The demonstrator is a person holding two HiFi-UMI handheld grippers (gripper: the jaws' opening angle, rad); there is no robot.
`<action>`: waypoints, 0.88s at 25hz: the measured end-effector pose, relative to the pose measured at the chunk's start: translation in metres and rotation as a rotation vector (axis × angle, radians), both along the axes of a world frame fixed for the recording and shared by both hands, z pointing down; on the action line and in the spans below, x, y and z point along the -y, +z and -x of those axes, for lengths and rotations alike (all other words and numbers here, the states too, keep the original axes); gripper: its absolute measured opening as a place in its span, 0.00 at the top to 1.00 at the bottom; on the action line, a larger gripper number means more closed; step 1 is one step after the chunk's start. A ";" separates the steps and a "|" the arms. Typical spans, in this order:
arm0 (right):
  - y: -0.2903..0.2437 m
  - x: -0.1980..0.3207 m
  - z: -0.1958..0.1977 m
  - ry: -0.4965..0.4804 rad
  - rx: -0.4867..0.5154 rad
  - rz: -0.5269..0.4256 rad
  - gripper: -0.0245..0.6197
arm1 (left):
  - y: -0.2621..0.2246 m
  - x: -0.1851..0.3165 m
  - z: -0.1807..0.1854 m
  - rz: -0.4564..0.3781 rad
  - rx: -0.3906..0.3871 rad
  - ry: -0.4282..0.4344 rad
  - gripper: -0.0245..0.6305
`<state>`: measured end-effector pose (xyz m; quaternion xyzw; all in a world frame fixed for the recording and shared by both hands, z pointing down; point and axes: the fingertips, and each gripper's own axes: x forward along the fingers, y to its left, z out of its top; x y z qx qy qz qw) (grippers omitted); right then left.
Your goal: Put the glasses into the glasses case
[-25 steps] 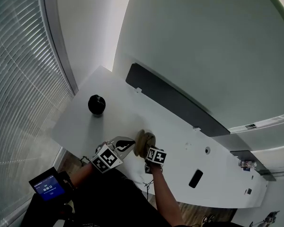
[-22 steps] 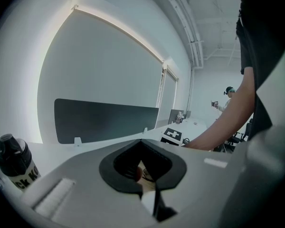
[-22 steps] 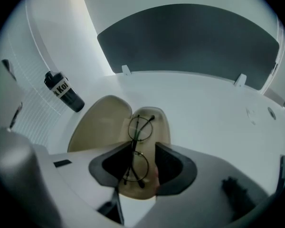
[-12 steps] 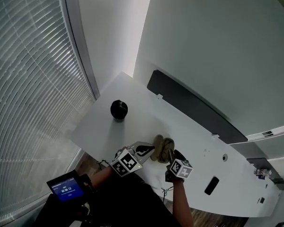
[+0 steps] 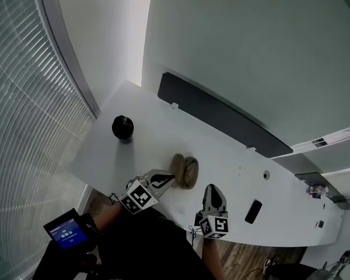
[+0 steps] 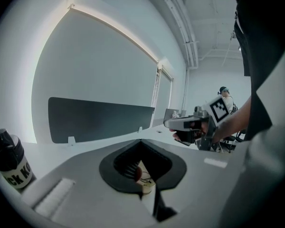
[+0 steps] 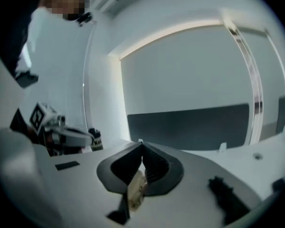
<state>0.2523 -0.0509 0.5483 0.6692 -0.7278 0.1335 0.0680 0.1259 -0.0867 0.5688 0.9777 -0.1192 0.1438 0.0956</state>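
The tan glasses case (image 5: 186,171) lies on the white table (image 5: 151,139) as two rounded lobes side by side. My left gripper (image 5: 170,178) reaches its left rim. In the left gripper view its jaws meet at the tips (image 6: 140,141) with a tan strip between them. My right gripper (image 5: 212,188) hangs above the table's near edge, right of the case and clear of it. Its jaws are closing, and their tips (image 7: 142,145) meet with nothing in front of them. A blurred tan piece shows in the gap behind the tips. No view shows the glasses.
A black bottle (image 5: 122,127) stands at the far left of the table. A dark phone (image 5: 252,211) lies to the right near the front edge. A long black panel (image 5: 221,118) runs along the table's far side. Window blinds fill the left.
The right gripper has come off the case, risen and drawn back toward the near edge, its jaws now together. The left gripper has stayed at the case's left rim.
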 end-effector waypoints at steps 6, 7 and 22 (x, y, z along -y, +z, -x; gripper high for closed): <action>0.035 -0.042 0.016 0.022 -0.148 0.087 0.95 | 0.005 -0.005 0.000 -0.023 0.026 0.021 0.95; 0.037 -0.043 0.015 0.021 -0.146 0.091 0.95 | 0.007 -0.007 -0.001 -0.016 0.028 0.022 0.95; 0.018 -0.010 0.038 -0.109 -0.129 0.040 0.95 | 0.016 -0.002 0.003 -0.013 0.028 -0.021 0.95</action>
